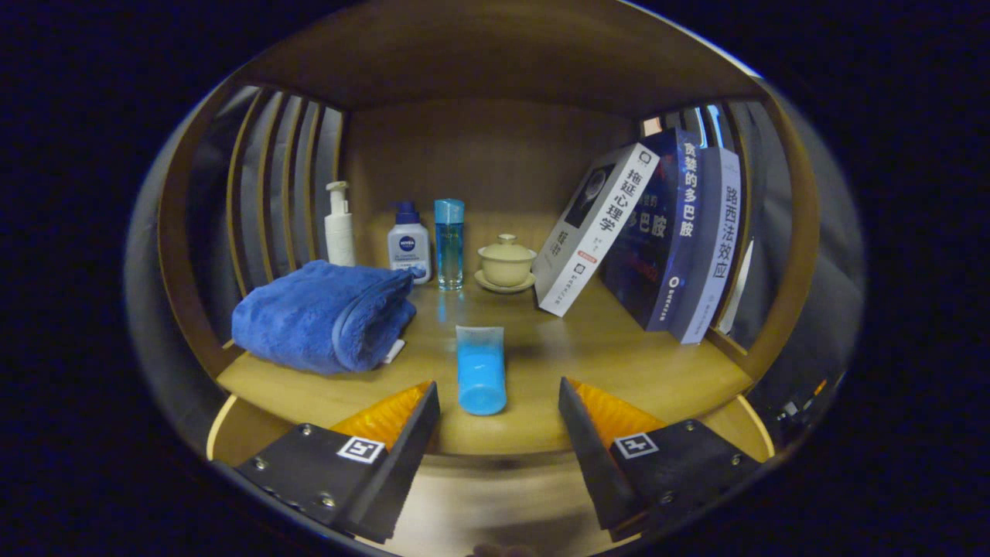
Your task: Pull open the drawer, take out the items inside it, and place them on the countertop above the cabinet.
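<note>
From the folded blue towel [325,316] at left, past the blue tube [481,371] lying on the worktop [619,363] just ahead of my spread, empty gripper [499,410], probably set down there, to books [657,236] leaning at right.

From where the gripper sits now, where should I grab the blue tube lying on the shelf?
Grip the blue tube across its round cap end, nearest the open gripper. It lies lengthwise, pointing away, so come straight forward with one finger on each side.
</note>
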`<state>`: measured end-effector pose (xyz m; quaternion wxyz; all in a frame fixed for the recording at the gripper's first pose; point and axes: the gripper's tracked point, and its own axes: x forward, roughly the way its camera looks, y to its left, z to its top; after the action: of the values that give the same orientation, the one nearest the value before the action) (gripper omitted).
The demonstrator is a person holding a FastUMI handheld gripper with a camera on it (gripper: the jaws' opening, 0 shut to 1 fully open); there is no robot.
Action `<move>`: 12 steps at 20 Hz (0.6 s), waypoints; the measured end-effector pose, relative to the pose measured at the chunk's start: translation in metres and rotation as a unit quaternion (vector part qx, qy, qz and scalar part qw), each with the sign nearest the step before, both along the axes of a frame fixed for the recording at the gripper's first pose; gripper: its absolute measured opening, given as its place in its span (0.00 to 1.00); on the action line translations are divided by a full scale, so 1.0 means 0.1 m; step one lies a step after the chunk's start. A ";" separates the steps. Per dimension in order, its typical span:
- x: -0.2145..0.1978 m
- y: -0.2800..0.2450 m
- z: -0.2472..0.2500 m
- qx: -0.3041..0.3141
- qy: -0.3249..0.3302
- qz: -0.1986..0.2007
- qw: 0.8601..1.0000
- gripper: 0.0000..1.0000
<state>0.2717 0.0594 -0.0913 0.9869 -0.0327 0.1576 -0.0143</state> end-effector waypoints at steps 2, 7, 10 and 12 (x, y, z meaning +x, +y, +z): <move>-0.15 0.03 0.05 0.009 -0.008 0.006 1.000 0.93; -0.60 0.04 0.25 0.023 -0.032 0.016 0.999 0.95; -0.90 0.05 0.37 0.032 -0.049 0.026 0.998 0.95; -1.12 0.01 0.46 0.031 -0.064 0.028 0.997 0.94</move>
<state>0.1601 0.0602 -0.0451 0.9955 -0.0054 0.0932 0.0164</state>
